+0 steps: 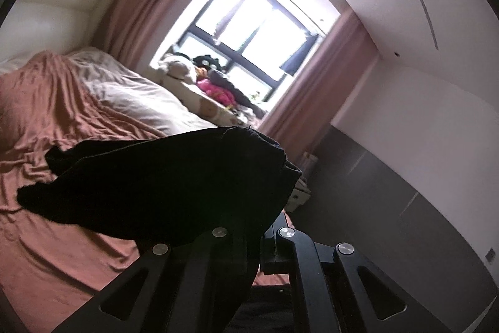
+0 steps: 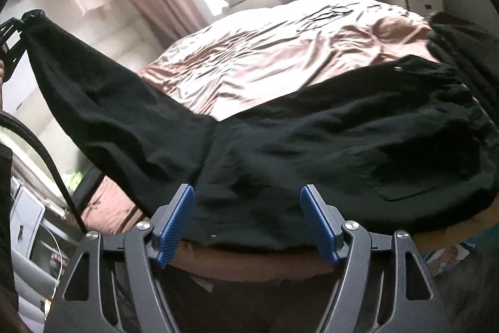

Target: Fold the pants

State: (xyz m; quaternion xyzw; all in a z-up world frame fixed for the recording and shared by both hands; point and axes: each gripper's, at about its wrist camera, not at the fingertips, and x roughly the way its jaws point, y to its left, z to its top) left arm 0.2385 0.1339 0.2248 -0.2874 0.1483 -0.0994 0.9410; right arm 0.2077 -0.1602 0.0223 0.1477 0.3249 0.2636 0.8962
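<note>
The black pants [image 2: 312, 139] lie across the near edge of a bed [image 2: 265, 52] covered in a rust-brown sheet. One leg rises to the upper left, where my left gripper [image 2: 12, 27] holds its end in the air. In the left wrist view that black cloth [image 1: 156, 183] drapes over my left gripper [image 1: 252, 223] and hides its fingertips; the jaws are shut on it. My right gripper [image 2: 249, 208] stands open at the pants' near hem. Its blue pads [image 2: 182, 208] sit wide apart and press on nothing.
A window sill [image 1: 215, 83] beyond the bed holds a heap of clothes and soft things, with pink curtains [image 1: 315, 77] on both sides. A white nightstand [image 2: 424, 2] stands at the far right. A black cable [image 2: 46, 158] hangs at the left. A dark cabinet [image 1: 389, 192] lines the wall.
</note>
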